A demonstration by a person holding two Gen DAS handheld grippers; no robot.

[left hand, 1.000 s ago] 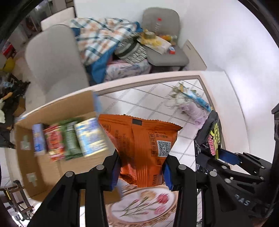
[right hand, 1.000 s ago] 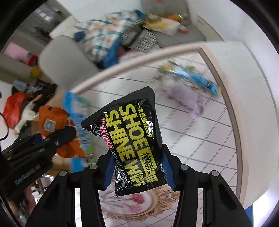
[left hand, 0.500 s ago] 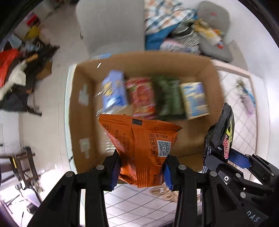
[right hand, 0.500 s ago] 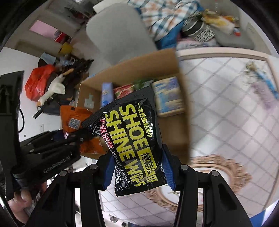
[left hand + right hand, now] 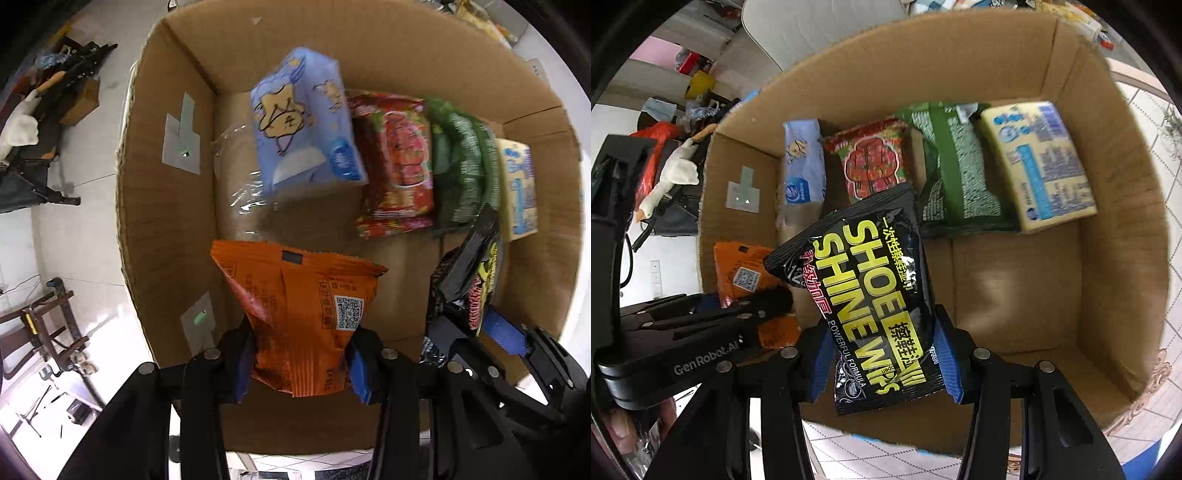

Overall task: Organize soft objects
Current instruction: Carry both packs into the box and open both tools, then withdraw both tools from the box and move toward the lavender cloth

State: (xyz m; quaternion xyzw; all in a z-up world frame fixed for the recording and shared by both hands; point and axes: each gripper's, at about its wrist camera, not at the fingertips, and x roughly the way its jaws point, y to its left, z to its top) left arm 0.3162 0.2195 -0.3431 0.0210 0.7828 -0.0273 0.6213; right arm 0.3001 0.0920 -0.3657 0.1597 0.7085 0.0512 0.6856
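Four soft packs already lie in a row along the far wall of the cardboard box point(image 5: 1115, 206): blue pack point(image 5: 803, 166), red pack point(image 5: 873, 166), green pack point(image 5: 956, 166), yellow pack point(image 5: 1039, 166). The left gripper point(image 5: 301, 363) pinches an orange packet point(image 5: 299, 314) over the near-left corner; the right gripper point(image 5: 886, 363) pinches a black wipes pack point(image 5: 875, 295) above the near floor. Both remain to be set down, likely in a second row.

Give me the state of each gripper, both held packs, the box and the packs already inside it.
Left gripper: shut on orange pack, over the box.
Right gripper: shut on black pack, over the box.
Box: open; near half of floor bare.
Blue pack, red pack, green pack, yellow pack: in a row along the far wall.
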